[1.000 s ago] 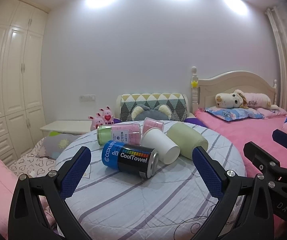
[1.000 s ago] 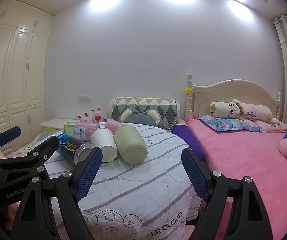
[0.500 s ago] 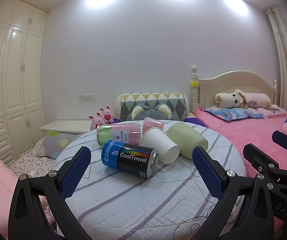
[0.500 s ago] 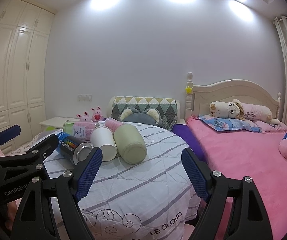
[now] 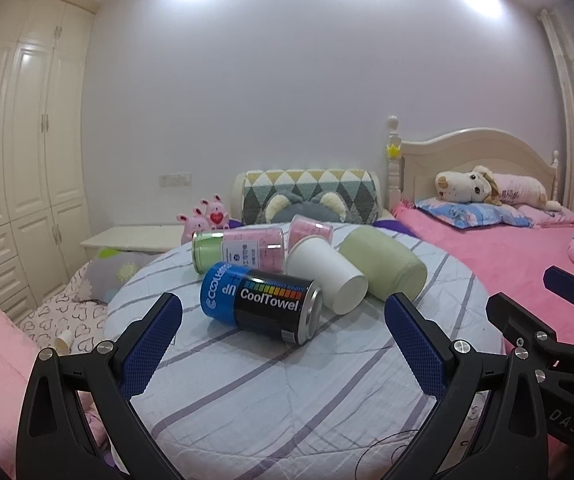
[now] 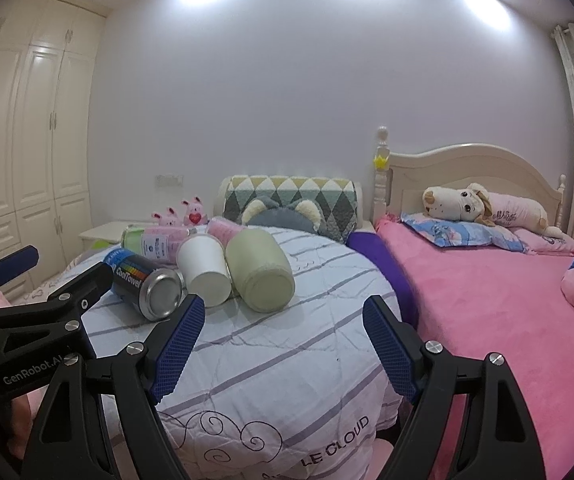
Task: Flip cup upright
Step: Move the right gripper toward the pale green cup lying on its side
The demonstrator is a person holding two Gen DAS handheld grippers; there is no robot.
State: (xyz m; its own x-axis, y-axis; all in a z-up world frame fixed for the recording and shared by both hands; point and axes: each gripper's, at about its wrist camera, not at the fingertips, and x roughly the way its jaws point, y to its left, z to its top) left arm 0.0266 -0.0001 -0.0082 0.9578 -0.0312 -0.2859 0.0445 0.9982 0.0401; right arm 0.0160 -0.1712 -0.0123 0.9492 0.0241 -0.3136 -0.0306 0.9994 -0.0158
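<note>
A white paper cup (image 5: 325,273) lies on its side on the round striped table (image 5: 287,392), base toward me; it also shows in the right wrist view (image 6: 204,270). A pale green cup (image 5: 383,269) lies on its side to its right, also in the right wrist view (image 6: 261,269). A blue and black CoolTowel can (image 5: 261,306) lies to its left, also in the right wrist view (image 6: 143,283). My left gripper (image 5: 283,344) is open and empty, short of the can. My right gripper (image 6: 283,344) is open and empty, short of the green cup.
Two clear jars with pink towels (image 5: 239,249) lie behind the cups. A pink bed (image 6: 487,300) with a plush dog (image 6: 459,204) stands to the right. A patterned chair back (image 5: 311,196), a white bedside table (image 5: 135,236) and wardrobes (image 5: 19,152) lie beyond and left.
</note>
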